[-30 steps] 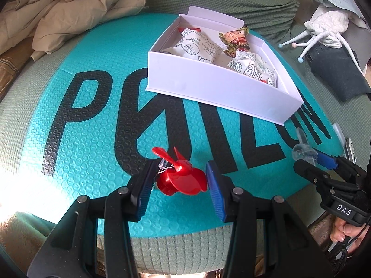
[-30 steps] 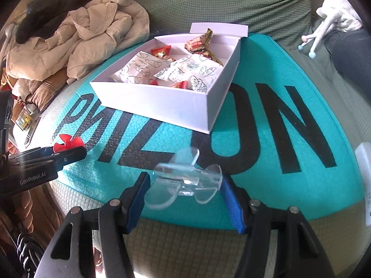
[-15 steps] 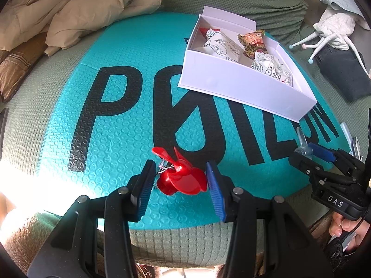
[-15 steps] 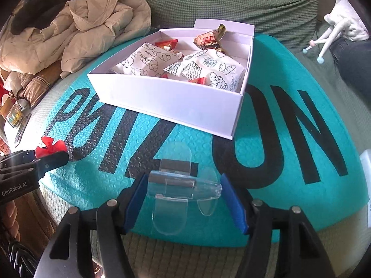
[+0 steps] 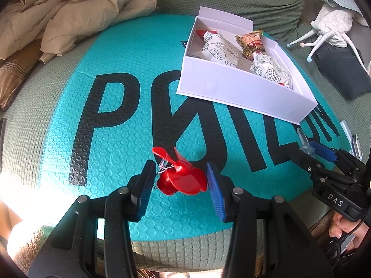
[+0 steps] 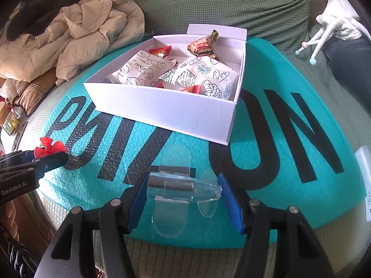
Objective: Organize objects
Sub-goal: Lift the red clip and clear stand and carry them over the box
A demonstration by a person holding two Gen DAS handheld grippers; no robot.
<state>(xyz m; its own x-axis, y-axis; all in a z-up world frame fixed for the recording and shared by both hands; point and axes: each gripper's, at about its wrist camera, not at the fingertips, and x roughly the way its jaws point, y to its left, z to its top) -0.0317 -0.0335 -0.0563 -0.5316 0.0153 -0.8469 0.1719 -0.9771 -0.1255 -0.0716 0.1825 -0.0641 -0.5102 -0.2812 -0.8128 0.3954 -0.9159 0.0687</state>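
A red propeller (image 5: 179,178) is clamped in the left gripper (image 5: 180,185) and a clear plastic plane (image 6: 183,186) in the right gripper (image 6: 184,197), its jaws having just closed further, above the teal mat's (image 5: 116,139) near edge. Each should be carried level over the white box (image 6: 167,113) wall, then released gently.

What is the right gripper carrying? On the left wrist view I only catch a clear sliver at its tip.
Observer: A clear clip with a grey metal bar, lying crosswise in the right gripper.
Operator: Is it actually gripped?
Observer: It looks so. The jaws have just been closing, and each of the blue pads meets one end of it.
Operator: Anything beyond my frame near the box?
Observer: A black garment lies on top of the beige jacket, to the left of the white box.
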